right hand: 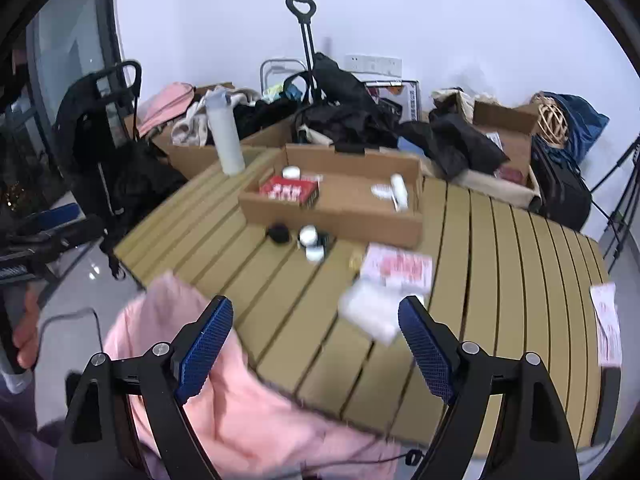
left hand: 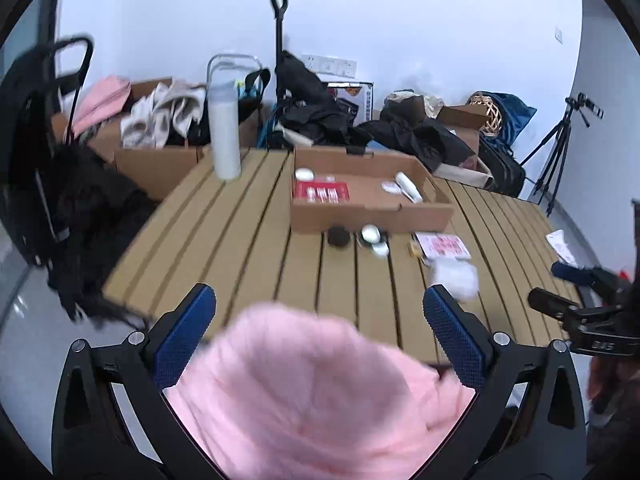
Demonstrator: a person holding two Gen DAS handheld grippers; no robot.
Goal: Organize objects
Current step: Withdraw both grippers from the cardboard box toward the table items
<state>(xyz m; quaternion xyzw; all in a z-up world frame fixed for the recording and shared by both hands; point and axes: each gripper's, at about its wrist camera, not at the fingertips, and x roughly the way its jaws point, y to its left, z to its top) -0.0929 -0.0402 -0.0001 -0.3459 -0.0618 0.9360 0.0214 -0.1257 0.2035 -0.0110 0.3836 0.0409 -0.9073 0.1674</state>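
A shallow cardboard box (left hand: 372, 212) (right hand: 332, 212) sits on the slatted wooden table (left hand: 248, 240) (right hand: 500, 248). It holds a red packet (left hand: 321, 192) (right hand: 289, 191) and white items. In front of it lie a black round lid (left hand: 338, 237) (right hand: 278, 233), white jars (left hand: 371, 234) (right hand: 309, 235), a red-and-white leaflet (left hand: 442, 246) (right hand: 398, 268) and a white pouch (left hand: 454, 278) (right hand: 370, 312). My left gripper (left hand: 320, 320) is open above a pink fluffy cloth (left hand: 320, 392) (right hand: 224, 400). My right gripper (right hand: 316, 332) is open and empty over the table's near edge.
A tall white bottle (left hand: 225, 136) (right hand: 226, 140) stands at the table's far left corner. Cardboard boxes with clothes (left hand: 160, 132), black bags (right hand: 352, 112) and a tripod (left hand: 560, 148) crowd the floor behind. A paper (right hand: 608, 328) lies at the right edge.
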